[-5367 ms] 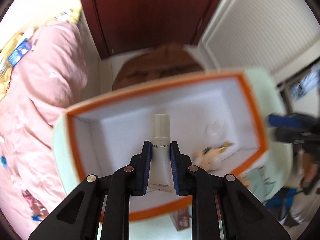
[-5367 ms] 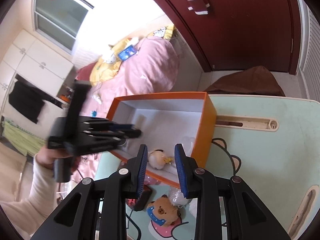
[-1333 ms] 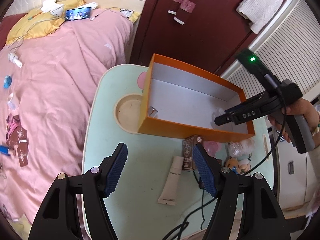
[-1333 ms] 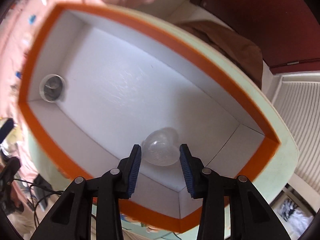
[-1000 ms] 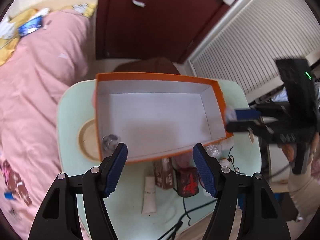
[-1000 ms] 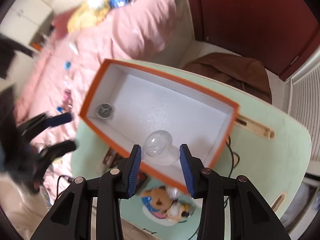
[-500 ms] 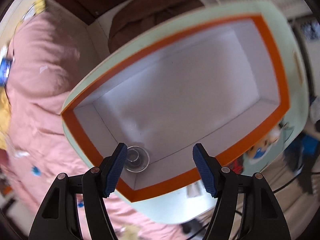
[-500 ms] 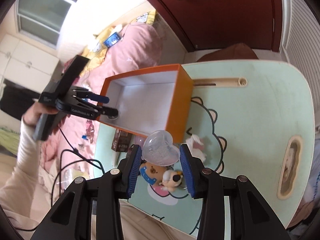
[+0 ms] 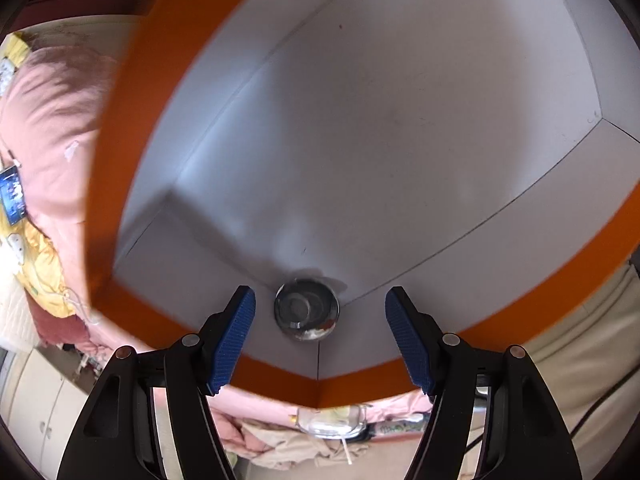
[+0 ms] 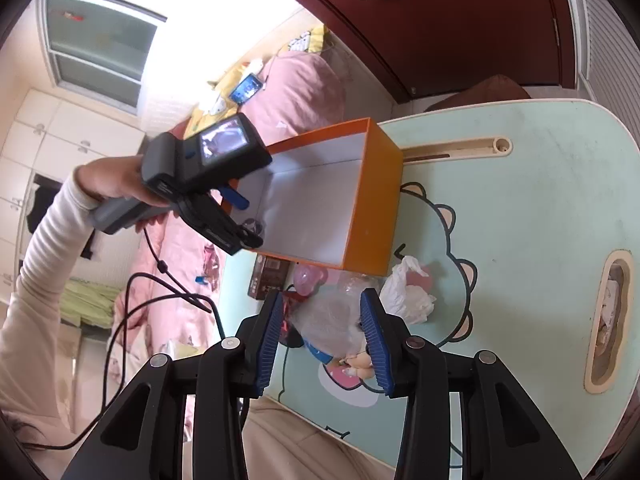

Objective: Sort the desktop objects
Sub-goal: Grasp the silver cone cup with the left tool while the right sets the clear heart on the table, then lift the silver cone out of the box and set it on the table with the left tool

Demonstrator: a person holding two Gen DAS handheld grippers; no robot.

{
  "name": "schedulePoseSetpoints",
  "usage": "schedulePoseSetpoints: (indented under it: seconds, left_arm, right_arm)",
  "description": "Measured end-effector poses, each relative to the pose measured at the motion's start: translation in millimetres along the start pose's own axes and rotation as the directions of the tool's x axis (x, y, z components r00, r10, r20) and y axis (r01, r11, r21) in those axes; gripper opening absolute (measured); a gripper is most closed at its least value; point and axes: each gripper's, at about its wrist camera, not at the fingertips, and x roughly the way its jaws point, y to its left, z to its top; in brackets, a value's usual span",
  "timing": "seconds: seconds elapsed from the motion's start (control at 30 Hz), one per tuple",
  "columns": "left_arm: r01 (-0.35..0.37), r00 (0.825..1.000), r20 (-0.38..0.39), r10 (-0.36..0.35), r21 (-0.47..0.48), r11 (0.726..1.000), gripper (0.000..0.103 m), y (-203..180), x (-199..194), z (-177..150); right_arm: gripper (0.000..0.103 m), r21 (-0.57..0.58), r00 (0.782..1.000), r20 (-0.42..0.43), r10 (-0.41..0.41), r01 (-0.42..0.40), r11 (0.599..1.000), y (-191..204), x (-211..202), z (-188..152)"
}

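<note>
I count one orange box [image 10: 372, 216], one round metal piece [image 9: 307, 312] inside, one brown carton [image 10: 269, 276], one crumpled tissue [image 10: 408, 292].

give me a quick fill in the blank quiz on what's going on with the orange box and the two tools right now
1. The left tool is open, reaching into the ____ box.
2. The small round metal cup sits in a ____ of the box.
3. The right tool is shut on a clear ____-shaped piece.
4. The crumpled white tissue lies on the green table, ____ the box.

Missing words: orange; corner; heart; outside
</note>
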Motion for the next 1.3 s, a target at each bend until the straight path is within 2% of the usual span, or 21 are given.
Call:
schedulePoseSetpoints:
  seconds: [0.03, 0.07, 0.13, 0.2, 0.23, 0.3, 0.33, 0.4, 0.47, 0.5, 0.57, 0.6, 0.67, 0.73, 0.9, 0.93, 0.97, 1.0, 1.1, 1.3]
  left_arm:
    - [0.013, 1.000, -0.004, -0.013, 0.007, 1.000, 0.053, 0, 3, 0]
    - [0.044, 0.999, -0.013, -0.043, 0.011, 0.999, 0.045, -1, 6, 0]
    - [0.093, 0.995, -0.023, -0.093, 0.017, 0.995, 0.040, -2, 12, -1]
    - [0.111, 0.994, -0.020, -0.110, 0.017, 0.994, 0.040, -3, 13, -2]
    - [0.157, 0.987, 0.018, -0.157, 0.014, 0.987, 0.039, -1, 8, -3]
    - [0.249, 0.964, 0.093, -0.249, 0.013, 0.968, 0.040, 2, -1, -3]
    - [0.297, 0.946, 0.130, -0.296, 0.016, 0.955, 0.040, 3, -5, -3]
    - [0.405, 0.896, 0.186, -0.404, 0.033, 0.914, 0.042, 8, -16, -9]
    - [0.298, 0.944, 0.154, -0.293, -0.010, 0.954, 0.042, 12, -14, -13]
    - [0.243, 0.962, 0.136, -0.237, -0.030, 0.970, 0.042, 15, -12, -15]
    - [0.133, 0.987, 0.097, -0.126, -0.065, 0.989, 0.042, 19, -9, -18]
    - [0.111, 0.991, 0.081, -0.105, -0.073, 0.991, 0.042, 20, -5, -19]
    - [0.072, 0.996, 0.049, -0.067, -0.086, 0.994, 0.042, 21, 3, -20]
    - [0.096, 0.995, 0.024, -0.094, -0.095, 0.991, 0.042, 20, 10, -17]
    - [0.115, 0.993, 0.017, -0.114, -0.067, 0.991, 0.041, 11, 15, -9]
    - [0.118, 0.993, 0.016, -0.117, -0.061, 0.991, 0.039, 10, 16, -8]
    - [0.113, 0.994, 0.018, -0.112, -0.054, 0.992, 0.025, 9, 17, -7]
    - [0.107, 0.994, 0.019, -0.107, -0.048, 0.993, 0.016, 9, 19, -7]
    - [0.094, 0.995, 0.019, -0.093, -0.036, 0.995, 0.017, 9, 21, -7]
    - [0.134, 0.987, 0.098, -0.130, -0.041, 0.990, 0.017, 16, 1, -11]
  right_arm:
    - [0.040, 0.003, 1.000, 0.002, 0.002, -0.002, 1.000, -1, 0, 0]
    - [0.040, 0.006, 1.000, 0.005, 0.003, -0.003, 1.000, -2, -1, 1]
    - [0.040, 0.010, 1.000, 0.010, 0.006, -0.006, 1.000, -3, -3, 1]
    - [0.040, 0.013, 1.000, 0.011, 0.007, -0.007, 1.000, -4, -2, 1]
    - [0.040, 0.014, 1.000, 0.011, 0.007, -0.008, 1.000, -4, -2, 2]
    - [0.040, 0.016, 1.000, 0.012, 0.008, -0.009, 1.000, -5, -1, 3]
    - [0.040, 0.017, 1.000, 0.012, 0.009, -0.009, 1.000, -6, -1, 3]
    - [0.040, 0.020, 1.000, 0.012, 0.010, -0.010, 1.000, -7, 0, 4]
    - [0.040, 0.022, 1.000, 0.012, 0.011, -0.011, 1.000, -8, 1, 5]
    - [0.040, 0.022, 1.000, 0.012, 0.011, -0.011, 1.000, -8, 1, 5]
    - [0.040, 0.020, 1.000, 0.010, 0.012, -0.012, 1.000, -7, 2, 5]
    - [0.040, 0.018, 1.000, 0.010, 0.012, -0.012, 1.000, -7, 2, 5]
    - [0.040, 0.011, 1.000, 0.011, 0.016, -0.016, 1.000, -6, 2, 5]
    - [0.040, 0.010, 1.000, 0.011, 0.024, -0.024, 1.000, -5, 3, 5]
    - [0.040, 0.009, 1.000, 0.010, 0.023, -0.023, 1.000, -6, 3, 5]
    - [0.040, 0.008, 1.000, 0.011, 0.022, -0.022, 1.000, -7, 3, 5]
    - [0.040, 0.007, 1.000, 0.013, 0.022, -0.022, 1.000, -7, 2, 5]
    - [0.040, 0.007, 1.000, 0.014, 0.021, -0.021, 1.000, -7, 1, 5]
    - [0.040, 0.009, 1.000, 0.017, 0.019, -0.019, 1.000, -9, 1, 4]
    - [0.040, 0.014, 1.000, 0.017, 0.016, -0.017, 1.000, -9, 3, 5]
